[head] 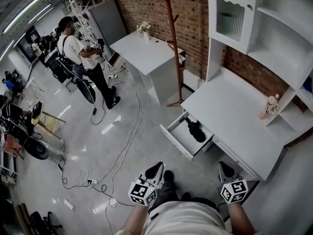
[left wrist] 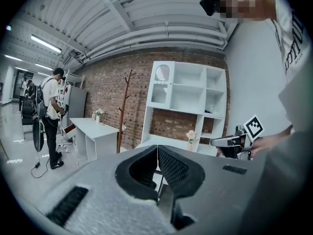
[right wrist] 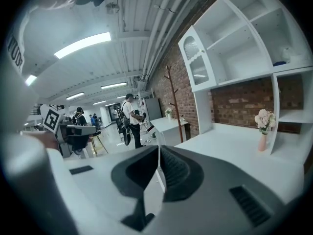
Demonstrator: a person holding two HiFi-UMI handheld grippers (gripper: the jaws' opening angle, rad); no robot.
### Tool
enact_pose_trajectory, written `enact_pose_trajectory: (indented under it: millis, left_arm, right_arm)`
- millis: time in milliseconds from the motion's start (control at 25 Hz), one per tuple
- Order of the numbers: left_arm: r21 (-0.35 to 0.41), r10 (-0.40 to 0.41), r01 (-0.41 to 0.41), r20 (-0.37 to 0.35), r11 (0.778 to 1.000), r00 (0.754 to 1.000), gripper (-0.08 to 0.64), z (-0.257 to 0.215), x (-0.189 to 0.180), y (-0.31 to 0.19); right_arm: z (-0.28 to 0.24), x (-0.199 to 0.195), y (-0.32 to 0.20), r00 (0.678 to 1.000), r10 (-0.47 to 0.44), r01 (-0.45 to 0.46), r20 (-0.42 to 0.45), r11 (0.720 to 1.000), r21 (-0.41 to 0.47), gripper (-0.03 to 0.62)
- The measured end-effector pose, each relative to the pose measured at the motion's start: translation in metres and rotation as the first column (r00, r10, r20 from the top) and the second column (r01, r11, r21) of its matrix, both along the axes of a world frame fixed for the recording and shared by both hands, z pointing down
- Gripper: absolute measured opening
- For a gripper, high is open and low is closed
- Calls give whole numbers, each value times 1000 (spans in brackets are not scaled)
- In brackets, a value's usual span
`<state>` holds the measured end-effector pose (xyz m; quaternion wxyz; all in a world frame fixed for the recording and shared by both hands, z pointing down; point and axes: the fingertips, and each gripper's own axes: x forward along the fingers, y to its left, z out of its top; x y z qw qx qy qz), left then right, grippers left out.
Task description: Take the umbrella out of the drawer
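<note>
Head view only: open drawer (head: 175,142) under counter (head: 230,116), umbrella (head: 195,130) inside.
Umbrella: black, folded.
Claws: left claw (left wrist: 157,153), right claw (right wrist: 159,153) clenched, empty.

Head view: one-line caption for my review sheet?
Left gripper and right gripper, both shut, hang short of the white desk, whose open drawer holds a black umbrella.

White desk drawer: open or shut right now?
Open. In the head view the white desk drawer stands pulled out from the white desk, with the folded black umbrella lying inside it.
</note>
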<state>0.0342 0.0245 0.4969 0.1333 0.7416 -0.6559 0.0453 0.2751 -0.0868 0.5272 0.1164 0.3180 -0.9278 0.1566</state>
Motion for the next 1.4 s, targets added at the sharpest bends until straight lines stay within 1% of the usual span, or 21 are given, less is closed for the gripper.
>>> enact_pose_trajectory:
  millis: [200,480,640,800,1120,1400]
  left_arm:
    - [12,13,-13,-4,1000,1000,26,1,-17,-16]
    - [21,61,-61,1,998,998,26,-1,-48,-45]
    - [15,90,-90,-13,996,996,26,2,-69,-67]
    - [6,136,-136,-34,991,990,26,7,-80,-88]
    - [-10,243,-244,-68,970,968,26,19,-100,-128]
    - [-7,319,-320,-72,947,945,26,20,-121,-160]
  right_arm:
    - [1,-12,-8,1000,23,-23,-5,1000,5,31]
    - [-1,-31,-27,997,73,-72,-31,997,17,31]
    - [-3,-46,-40,993,105,-105,-50,994,14,31]
    - [-2,-58,-47,988,139,-139,-72,990,3,31]
    - [-5,-82,-59,971,209,-210,-120,978,3,31]
    - [-5,-101,-69,951,271,-273,-149,962,6,31]
